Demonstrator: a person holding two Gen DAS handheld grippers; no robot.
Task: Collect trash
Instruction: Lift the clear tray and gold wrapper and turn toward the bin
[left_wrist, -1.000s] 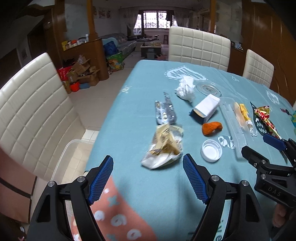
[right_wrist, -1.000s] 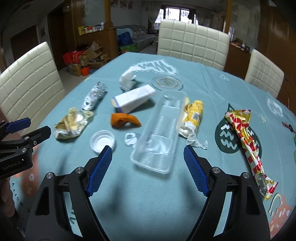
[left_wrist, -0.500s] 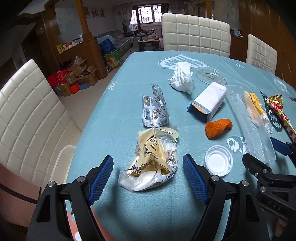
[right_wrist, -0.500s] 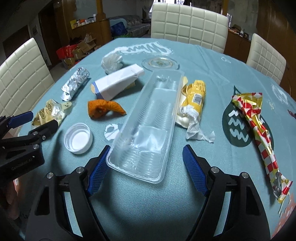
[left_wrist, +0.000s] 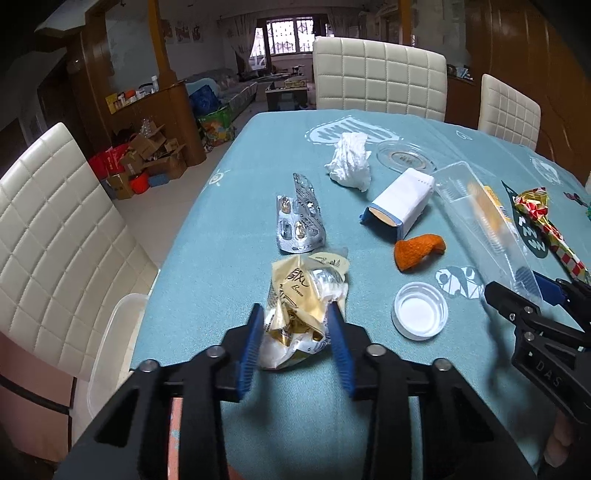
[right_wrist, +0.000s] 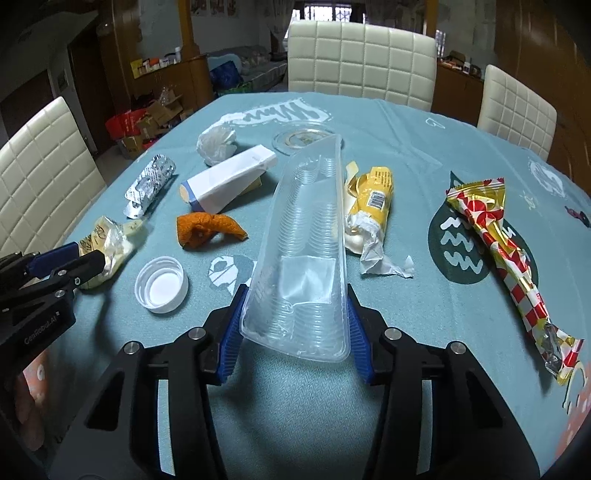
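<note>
Our left claw (left_wrist: 295, 334) has just been closing and now pinches the crumpled gold wrapper (left_wrist: 304, 304), printed with dark script we cannot read, low in the centre of its frame on the teal counter (left_wrist: 236, 206). Our right claw (right_wrist: 293, 326) has also just been closing, and its blue pads press both sides of the clear plastic tray (right_wrist: 304, 251) at the lower middle of its frame, the tray's far end tilted up. In the left view the right claw's body at lower right reads "DAS"; in the right view the left claw's body at lower left reads "GenRobot.AI", beside a white bottle cap (right_wrist: 161, 284).
</note>
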